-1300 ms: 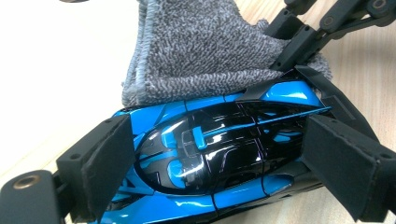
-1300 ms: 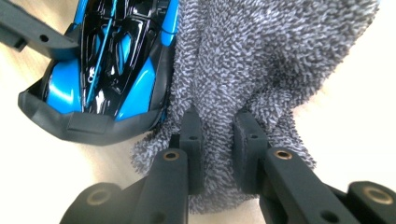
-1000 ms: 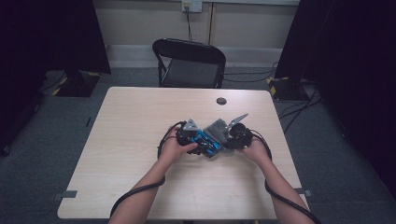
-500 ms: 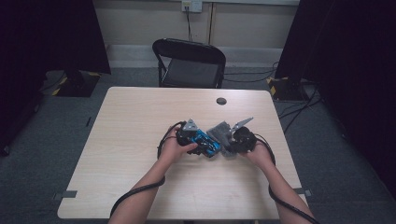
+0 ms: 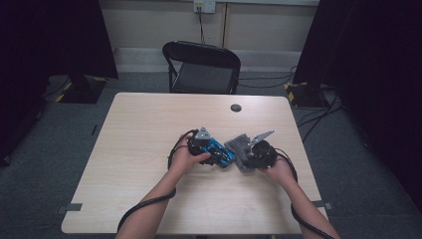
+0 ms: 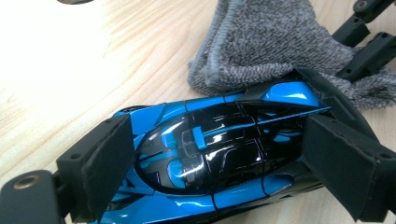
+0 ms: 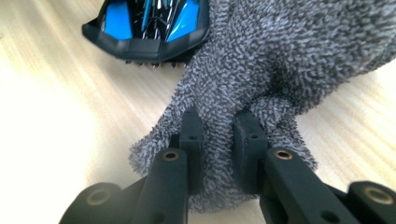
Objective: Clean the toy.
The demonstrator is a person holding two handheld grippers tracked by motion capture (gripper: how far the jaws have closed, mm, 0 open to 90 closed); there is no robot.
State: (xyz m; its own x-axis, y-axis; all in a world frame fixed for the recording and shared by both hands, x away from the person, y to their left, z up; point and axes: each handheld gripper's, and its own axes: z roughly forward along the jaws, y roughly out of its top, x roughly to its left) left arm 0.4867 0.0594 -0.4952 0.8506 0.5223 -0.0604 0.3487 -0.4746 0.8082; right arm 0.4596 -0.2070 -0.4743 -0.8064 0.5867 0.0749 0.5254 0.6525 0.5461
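High view, blue toy car [image 5: 221, 154] clamped across its body by left gripper [image 5: 211, 149], grey cloth [image 5: 239, 147] pinched in right gripper [image 5: 249, 155], toward the table's [image 5: 139, 129] right edge

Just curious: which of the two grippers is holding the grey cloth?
The right gripper; it pinches the cloth, while the left gripper clamps the blue car.

Three cameras: one overhead, two riding the grippers

The high view looks forward and down from the person's side, far enough to take in the whole table [image 5: 149, 199] and a chair [image 5: 204, 67] behind it. The left gripper view sits very near above a toy car [image 6: 210, 158], looking along its jaws; the right gripper view looks low along its jaws into a cloth [image 7: 280, 60]. All three share car and cloth.
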